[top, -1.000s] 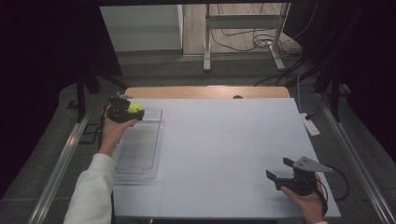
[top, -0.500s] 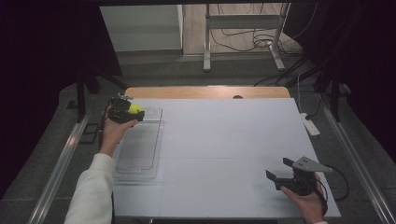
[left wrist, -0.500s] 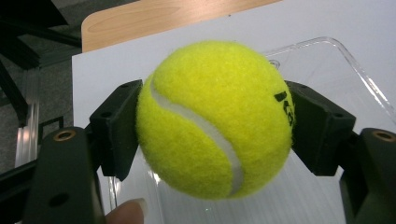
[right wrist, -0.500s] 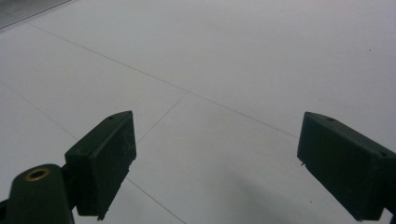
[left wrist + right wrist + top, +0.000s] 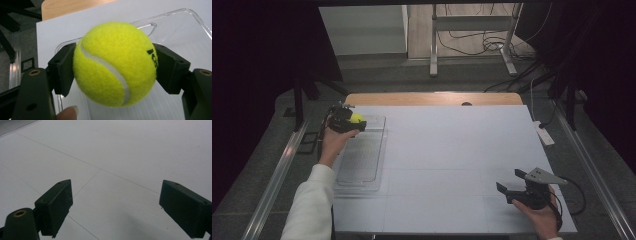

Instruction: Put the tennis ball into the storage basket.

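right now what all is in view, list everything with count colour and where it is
tennis ball: 1, yellow-green with a white seam, clamped between the left gripper's jaws above the tray's far end
tray: 1, clear plastic, on the left part of the table
table: 1, white top with a wooden strip along the far edge
white device: 1, white, at the table's right edge; too small to tell what it is
metal stand: 1, grey, on the floor beyond the table, with black cables around it
left gripper: 1, black, shut on the ball, far left of the table
right gripper: 1, black with a grey plate, jaws open, at the near right corner of the table
sleeve: 1, white, on the left arm
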Available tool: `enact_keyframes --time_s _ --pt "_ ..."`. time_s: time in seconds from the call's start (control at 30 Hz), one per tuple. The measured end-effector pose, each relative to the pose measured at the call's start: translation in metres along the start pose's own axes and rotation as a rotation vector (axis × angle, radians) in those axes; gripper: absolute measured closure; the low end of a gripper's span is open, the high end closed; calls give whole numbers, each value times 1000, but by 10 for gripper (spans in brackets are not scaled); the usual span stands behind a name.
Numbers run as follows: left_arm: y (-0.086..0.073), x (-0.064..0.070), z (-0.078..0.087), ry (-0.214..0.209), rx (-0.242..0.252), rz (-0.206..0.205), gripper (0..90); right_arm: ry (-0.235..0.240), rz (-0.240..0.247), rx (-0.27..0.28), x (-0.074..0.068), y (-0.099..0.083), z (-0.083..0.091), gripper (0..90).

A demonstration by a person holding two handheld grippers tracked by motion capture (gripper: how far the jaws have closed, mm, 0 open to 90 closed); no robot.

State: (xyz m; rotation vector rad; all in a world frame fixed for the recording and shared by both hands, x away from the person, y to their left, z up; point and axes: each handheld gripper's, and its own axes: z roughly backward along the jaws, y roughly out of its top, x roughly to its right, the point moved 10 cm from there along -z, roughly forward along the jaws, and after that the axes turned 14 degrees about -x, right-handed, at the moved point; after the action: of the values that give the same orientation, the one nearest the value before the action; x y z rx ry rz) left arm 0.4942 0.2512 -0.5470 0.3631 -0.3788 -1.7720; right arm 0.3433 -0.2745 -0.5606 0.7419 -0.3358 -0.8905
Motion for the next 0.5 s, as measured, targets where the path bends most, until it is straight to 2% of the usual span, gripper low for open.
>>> enact_keyframes --time_s 0.5 --pt "-5 3 -14 25 -67 -21 268 1 0 1 1 0 0 120"
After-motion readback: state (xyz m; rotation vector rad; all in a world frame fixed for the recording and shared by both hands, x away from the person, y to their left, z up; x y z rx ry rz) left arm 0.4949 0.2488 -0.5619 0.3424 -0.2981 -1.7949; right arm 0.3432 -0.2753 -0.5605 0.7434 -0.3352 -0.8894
